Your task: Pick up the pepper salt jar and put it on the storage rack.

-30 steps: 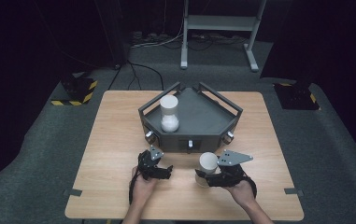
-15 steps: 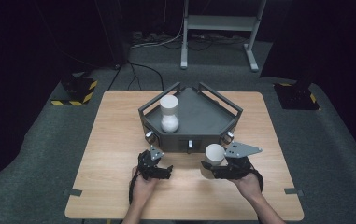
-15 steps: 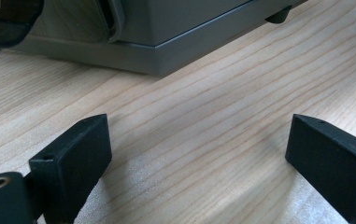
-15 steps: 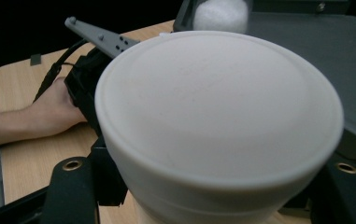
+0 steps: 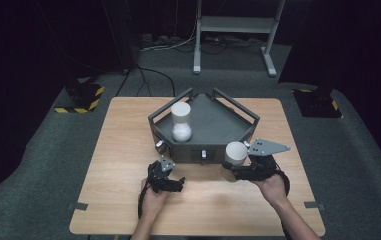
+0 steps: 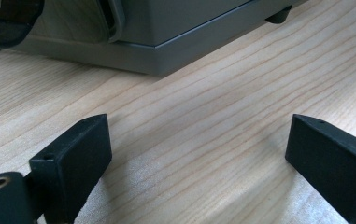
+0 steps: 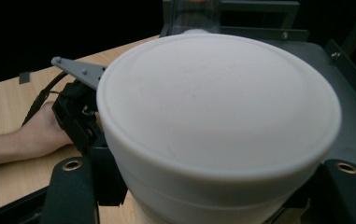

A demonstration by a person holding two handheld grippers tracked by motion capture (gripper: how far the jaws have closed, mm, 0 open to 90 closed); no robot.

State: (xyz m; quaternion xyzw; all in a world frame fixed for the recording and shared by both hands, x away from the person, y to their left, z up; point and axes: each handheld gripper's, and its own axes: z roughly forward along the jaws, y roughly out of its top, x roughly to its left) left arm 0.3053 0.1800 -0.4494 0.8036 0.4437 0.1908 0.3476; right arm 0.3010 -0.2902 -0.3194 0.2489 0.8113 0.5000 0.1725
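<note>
A white-lidded jar (image 5: 235,154) is gripped by my right gripper (image 5: 239,171), just off the front right edge of the grey tray (image 5: 238,112). In the right gripper view its round white lid (image 7: 217,107) is close up, and the jaws are closed on its sides. A second jar (image 5: 181,121), clear with a white lid and white contents, stands upright in the tray's left part. My left gripper (image 5: 174,183) rests low on the wooden table (image 5: 118,150) in front of the tray. Its jaws are wide apart with bare wood between them (image 6: 199,158).
The tray's front wall carries small knobs (image 5: 204,154) and its base corner (image 6: 157,56) lies just ahead of the left gripper. Beyond the table, a metal stand (image 5: 238,35), cables and black-and-yellow floor blocks (image 5: 83,95) sit on dark carpet.
My right gripper has carried the white-lidded jar up and away from the front edge, toward the tray's front right side. The left gripper has stayed in place.
</note>
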